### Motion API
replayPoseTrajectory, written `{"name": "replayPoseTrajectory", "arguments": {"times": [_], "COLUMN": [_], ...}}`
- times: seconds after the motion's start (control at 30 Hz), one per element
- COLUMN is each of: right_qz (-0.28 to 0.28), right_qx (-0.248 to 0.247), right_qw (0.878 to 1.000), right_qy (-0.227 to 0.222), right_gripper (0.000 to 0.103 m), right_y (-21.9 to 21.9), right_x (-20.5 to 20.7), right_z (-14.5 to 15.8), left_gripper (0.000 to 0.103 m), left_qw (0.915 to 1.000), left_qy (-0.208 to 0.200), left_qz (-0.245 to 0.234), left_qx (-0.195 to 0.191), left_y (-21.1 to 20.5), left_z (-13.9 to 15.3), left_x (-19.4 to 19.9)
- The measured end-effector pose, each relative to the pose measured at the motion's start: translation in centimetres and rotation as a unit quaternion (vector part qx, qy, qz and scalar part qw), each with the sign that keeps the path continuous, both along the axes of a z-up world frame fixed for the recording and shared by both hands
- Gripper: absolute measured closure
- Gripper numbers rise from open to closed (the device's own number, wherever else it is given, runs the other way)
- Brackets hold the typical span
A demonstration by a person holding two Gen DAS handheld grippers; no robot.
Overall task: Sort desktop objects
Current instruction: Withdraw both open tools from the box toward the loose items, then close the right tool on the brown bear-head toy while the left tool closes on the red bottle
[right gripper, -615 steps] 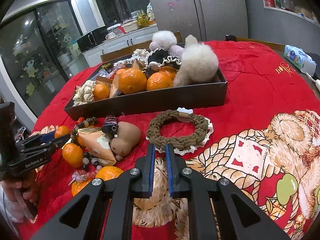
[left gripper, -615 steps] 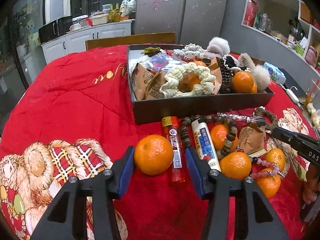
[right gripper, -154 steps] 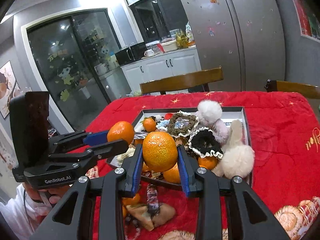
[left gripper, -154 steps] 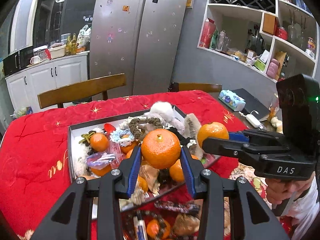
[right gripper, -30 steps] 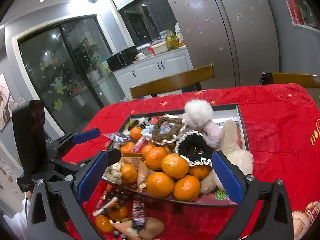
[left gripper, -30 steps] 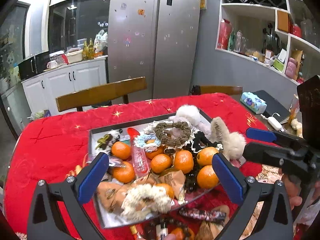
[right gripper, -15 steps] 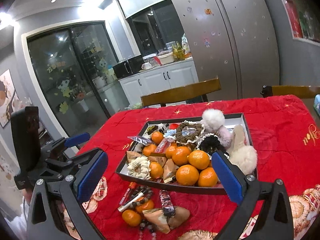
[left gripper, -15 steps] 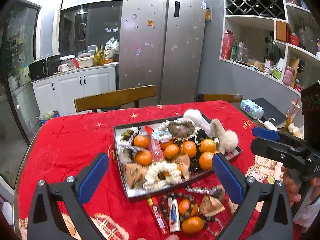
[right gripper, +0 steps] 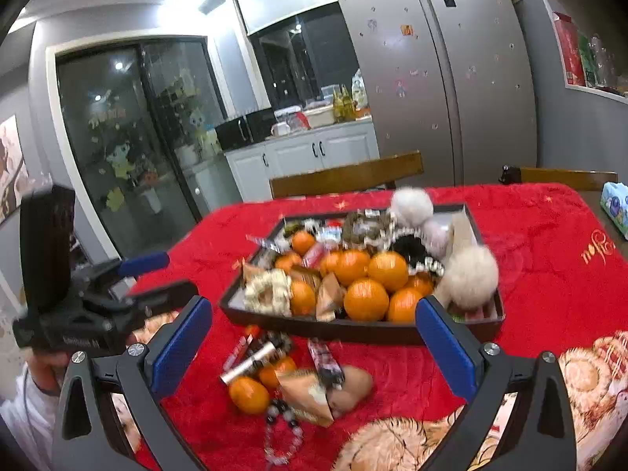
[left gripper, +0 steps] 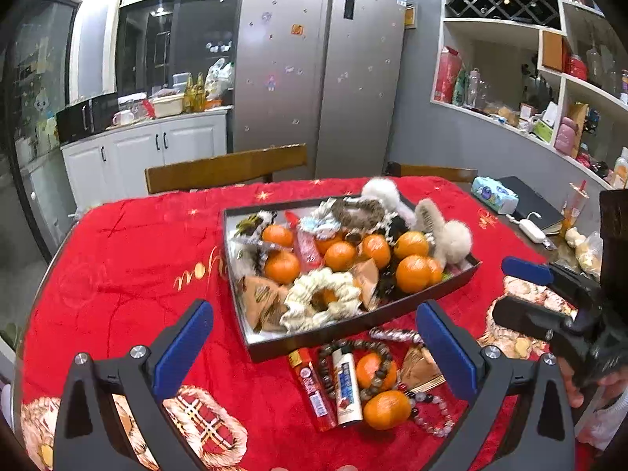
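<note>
Left claw point(left gripper: 314, 347): spread, empty. Right claw point(right gripper: 314, 347): spread, empty. Loose mandarin point(left gripper: 386, 409): on table point(left gripper: 129, 259), below-right of left claw, before tray point(left gripper: 365, 320); left claw likely nearer.

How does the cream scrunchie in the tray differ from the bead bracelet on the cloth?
The cream scrunchie is pale, frilly fabric and lies inside the tray; the bead bracelet is a string of dark round beads outside it, on the red cloth. Both are rings with an orange showing inside.
</note>
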State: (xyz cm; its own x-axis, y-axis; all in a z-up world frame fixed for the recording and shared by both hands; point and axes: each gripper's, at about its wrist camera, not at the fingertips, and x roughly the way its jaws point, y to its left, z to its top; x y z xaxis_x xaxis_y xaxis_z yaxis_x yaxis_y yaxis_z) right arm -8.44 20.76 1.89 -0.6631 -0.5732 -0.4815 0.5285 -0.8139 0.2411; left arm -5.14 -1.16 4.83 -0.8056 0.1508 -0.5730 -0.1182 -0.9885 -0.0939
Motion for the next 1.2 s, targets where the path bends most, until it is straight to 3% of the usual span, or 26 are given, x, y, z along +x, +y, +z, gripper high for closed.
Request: {"name": "replayPoseTrajectory", "arguments": {"times": [0.2,0.53,0.6,0.67,0.87,1.2], "right_qz": [0.006,0.003,0.010,0.014,0.012,0.007], "right_qx": [0.029,0.022,0.021,0.022,0.030,0.020], "right_qw": [0.999,0.996,0.994,0.993,0.989,0.988], "right_qy": [-0.017,-0.091,-0.104,-0.116,-0.144,-0.156], "right_gripper": [0.000,0.000,0.004,0.013,0.024,0.027], "right_y": [-0.4,0.6,0.6,0.6,0.8,1.5], "right_x": [-0.2,-2.1,-2.3,-2.4,-2.9,-2.8], "right_z": [-2.4,-5.7,-6.3,-6.8,-8.4,-9.2], "left_gripper": [0.000,0.000,0.000,0.000,0.000,0.000], "left_qw": [0.9989,0.9952,0.9941,0.9936,0.9920,0.9895], "left_qy": [-0.042,-0.090,-0.101,-0.107,-0.120,-0.140], "left_qz": [0.018,0.017,0.014,0.015,0.021,0.029], "left_qx": [-0.007,-0.035,-0.036,-0.033,-0.031,-0.025], "left_y": [-0.5,0.4,0.5,0.5,0.4,0.3], "left_z": [-3.8,-7.9,-8.6,-8.9,-9.3,-10.1], "left_x": [-0.9,-2.5,-2.8,-3.0,-3.2,-3.4]}}
